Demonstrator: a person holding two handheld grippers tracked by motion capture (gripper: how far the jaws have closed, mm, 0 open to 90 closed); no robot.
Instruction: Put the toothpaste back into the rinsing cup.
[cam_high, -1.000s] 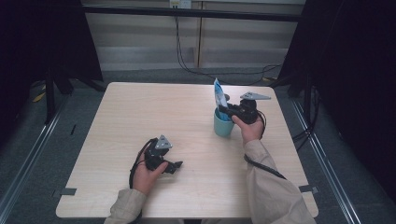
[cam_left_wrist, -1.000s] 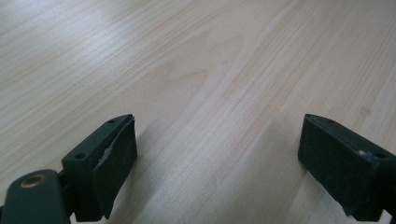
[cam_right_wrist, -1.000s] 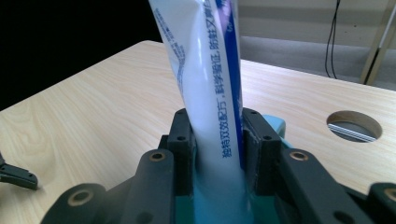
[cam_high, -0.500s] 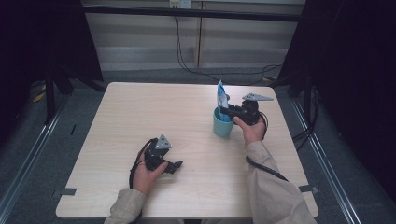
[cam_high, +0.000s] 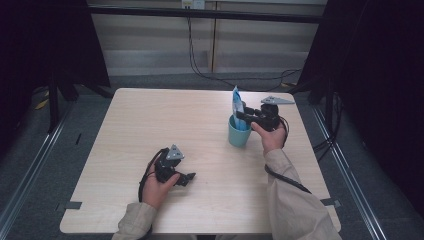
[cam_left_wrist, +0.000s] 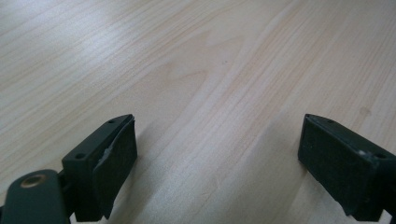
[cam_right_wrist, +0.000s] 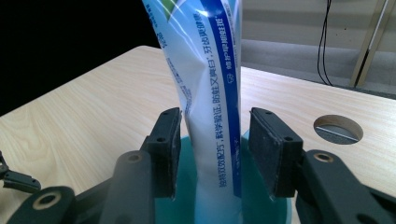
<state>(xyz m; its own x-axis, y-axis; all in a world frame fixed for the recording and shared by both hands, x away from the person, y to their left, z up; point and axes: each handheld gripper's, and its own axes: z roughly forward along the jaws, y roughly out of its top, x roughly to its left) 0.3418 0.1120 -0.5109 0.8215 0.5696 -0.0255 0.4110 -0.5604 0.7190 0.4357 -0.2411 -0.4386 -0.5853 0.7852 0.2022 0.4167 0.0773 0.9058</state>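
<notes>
A white and blue toothpaste tube (cam_high: 236, 104) stands upright in a teal cup (cam_high: 238, 135) on the right half of the pale wooden table (cam_high: 165, 125). My right gripper (cam_high: 241, 116) reaches in from the right at the cup's rim. In the right gripper view the tube (cam_right_wrist: 210, 93) rises between the two pads of my right gripper (cam_right_wrist: 215, 135), with a thin gap on each side, above the cup (cam_right_wrist: 261, 207). My left gripper (cam_high: 188, 178) lies on the table near the front, jaws wide apart and empty (cam_left_wrist: 217, 144).
A round cable hole (cam_right_wrist: 338, 129) is cut in the tabletop beyond the cup. Dark curtains and metal rails border the table on both sides. Cables trail from both grippers over the front edge.
The tube has sunk slightly deeper into the cup and stands straighter. The left hand and its gripper have stayed put.
</notes>
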